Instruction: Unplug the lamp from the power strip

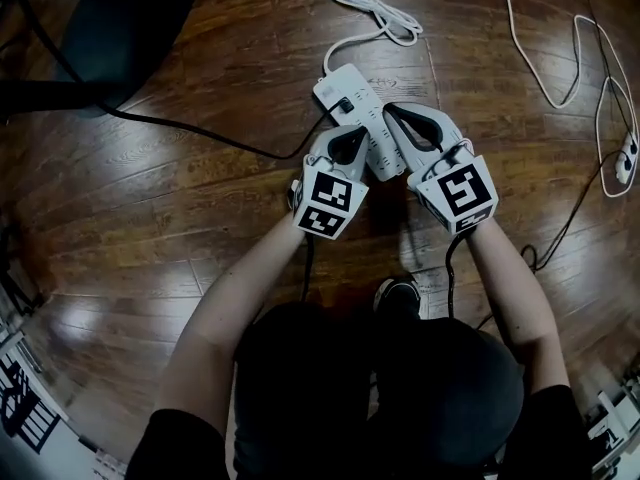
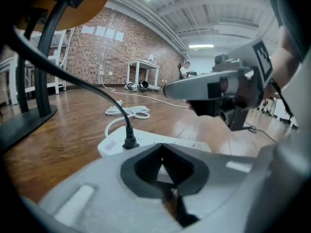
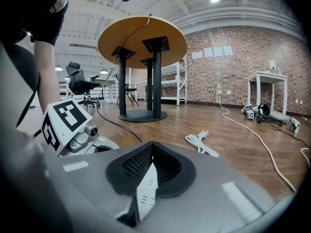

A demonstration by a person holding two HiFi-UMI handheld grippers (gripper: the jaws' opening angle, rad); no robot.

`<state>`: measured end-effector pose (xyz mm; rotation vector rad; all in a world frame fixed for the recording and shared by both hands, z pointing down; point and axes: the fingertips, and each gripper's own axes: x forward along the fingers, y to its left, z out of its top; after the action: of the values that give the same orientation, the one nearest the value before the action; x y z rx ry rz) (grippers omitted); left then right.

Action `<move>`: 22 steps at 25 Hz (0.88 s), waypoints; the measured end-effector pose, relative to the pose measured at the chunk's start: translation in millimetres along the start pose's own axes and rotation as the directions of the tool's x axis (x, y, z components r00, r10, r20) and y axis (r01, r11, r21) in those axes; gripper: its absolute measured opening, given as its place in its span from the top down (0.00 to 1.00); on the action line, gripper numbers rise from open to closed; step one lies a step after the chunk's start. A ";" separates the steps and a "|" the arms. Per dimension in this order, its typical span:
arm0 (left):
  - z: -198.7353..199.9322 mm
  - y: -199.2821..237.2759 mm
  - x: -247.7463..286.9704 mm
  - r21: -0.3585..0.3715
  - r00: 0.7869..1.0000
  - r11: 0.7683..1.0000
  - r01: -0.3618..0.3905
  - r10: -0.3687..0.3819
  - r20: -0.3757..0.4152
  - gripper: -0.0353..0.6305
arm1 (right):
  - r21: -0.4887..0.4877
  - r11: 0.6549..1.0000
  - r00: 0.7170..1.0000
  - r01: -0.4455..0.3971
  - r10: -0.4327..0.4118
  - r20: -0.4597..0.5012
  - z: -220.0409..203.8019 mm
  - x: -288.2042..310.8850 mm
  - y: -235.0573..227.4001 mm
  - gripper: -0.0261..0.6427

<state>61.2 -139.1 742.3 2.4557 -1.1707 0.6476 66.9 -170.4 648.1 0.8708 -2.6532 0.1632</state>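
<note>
A white power strip [image 1: 352, 96] lies on the wooden floor, and a black plug [image 1: 343, 106] sits in its left side. The plug's black cord [image 1: 200, 133] runs off to the left. Both grippers rest side by side over the near end of the strip. My left gripper [image 1: 351, 134] is shut just behind the plug, and my right gripper [image 1: 394, 111] is shut over the strip's right edge. In the left gripper view the plug [image 2: 129, 140] stands upright in the strip [image 2: 150, 141], beyond the shut left gripper [image 2: 162, 147]. No lamp is in view.
The strip's white cable lies coiled [image 1: 375, 8] beyond it. Another white cable [image 1: 590, 68] and a second strip [image 1: 625, 158] lie at the right. A black round table base [image 1: 100, 38] stands at the upper left. The person's shoe [image 1: 400, 293] is close behind the grippers.
</note>
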 end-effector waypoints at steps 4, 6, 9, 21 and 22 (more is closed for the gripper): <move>-11.4 -3.5 6.4 0.066 0.999 0.998 -0.007 0.010 -0.043 0.94 | -0.016 0.999 0.996 -0.050 0.049 -0.073 -13.5 14.4 5.9 0.95; -13.0 -3.4 8.4 0.059 0.999 0.998 -0.004 0.006 -0.048 0.94 | -0.019 0.997 0.992 -0.079 0.077 -0.102 -18.4 22.0 6.7 0.95; -12.3 -4.5 9.5 0.083 0.999 0.996 0.011 -0.007 -0.046 0.94 | -0.002 0.993 0.983 -0.115 0.114 -0.142 -27.1 31.4 6.5 0.95; -8.8 -5.6 15.0 0.010 0.998 0.999 0.052 -0.052 -0.035 0.94 | 0.064 0.979 0.950 -0.195 0.205 -0.237 -54.4 52.8 14.5 0.85; -8.7 -5.7 14.9 0.012 0.998 0.998 0.057 -0.056 -0.037 0.94 | 0.066 0.976 0.944 -0.206 0.216 -0.251 -57.0 55.7 17.5 0.83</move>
<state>71.8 -140.9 756.9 2.4676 -1.0826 0.6827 30.9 -175.0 721.1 0.5326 -2.4981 0.3566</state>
